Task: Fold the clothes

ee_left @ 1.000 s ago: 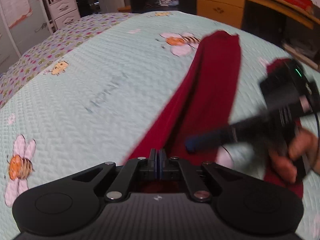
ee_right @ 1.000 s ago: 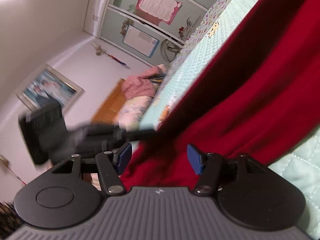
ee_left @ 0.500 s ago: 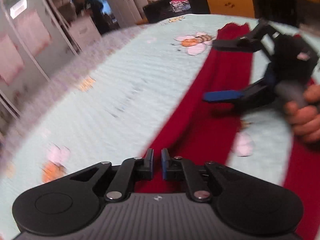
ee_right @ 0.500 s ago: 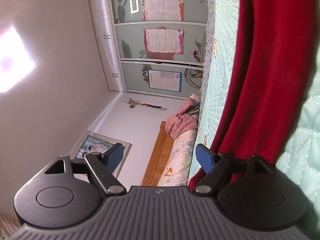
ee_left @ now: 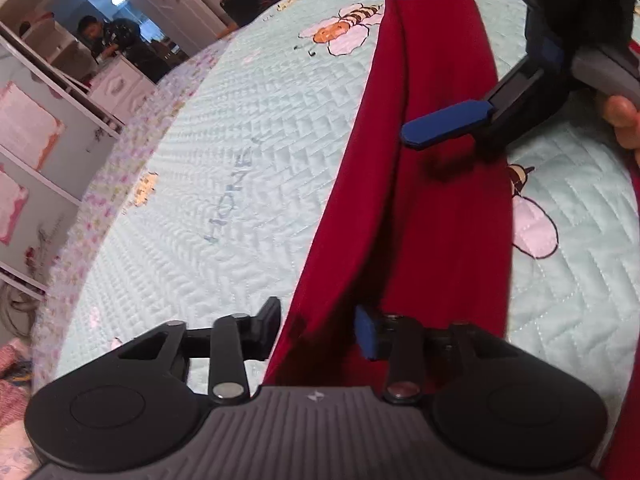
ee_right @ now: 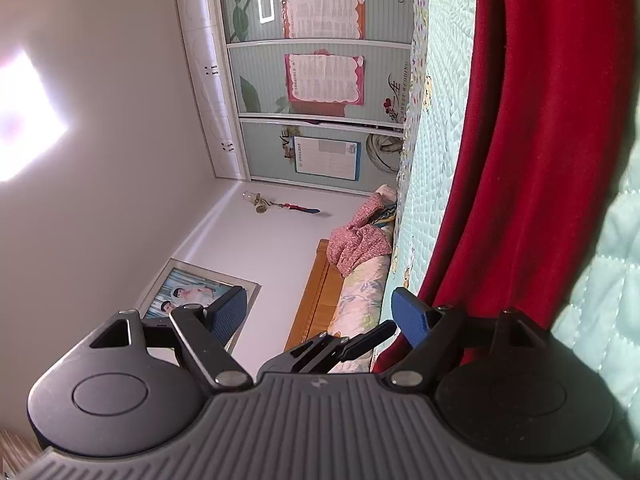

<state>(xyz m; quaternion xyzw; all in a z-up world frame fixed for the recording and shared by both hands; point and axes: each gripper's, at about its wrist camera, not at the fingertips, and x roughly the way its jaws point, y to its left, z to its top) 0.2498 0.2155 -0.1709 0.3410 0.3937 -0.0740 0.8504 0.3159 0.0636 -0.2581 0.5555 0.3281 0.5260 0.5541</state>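
The left gripper's fingers [ee_left: 366, 330], clamped on the red garment [ee_left: 436, 184] a second ago, are now standing apart, with its folded strip lying loose between and beyond them on the quilt [ee_left: 240, 184]. The right gripper [ee_right: 318, 316] is also hovering spread, empty. The fold is apparently being let settle.

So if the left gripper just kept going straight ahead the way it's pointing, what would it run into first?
Most likely the red garment: the left gripper has its jaws open around the near end, and the cloth stretches forward along the bedspread. Further on the right gripper hovers above it, though depth is hard to judge.
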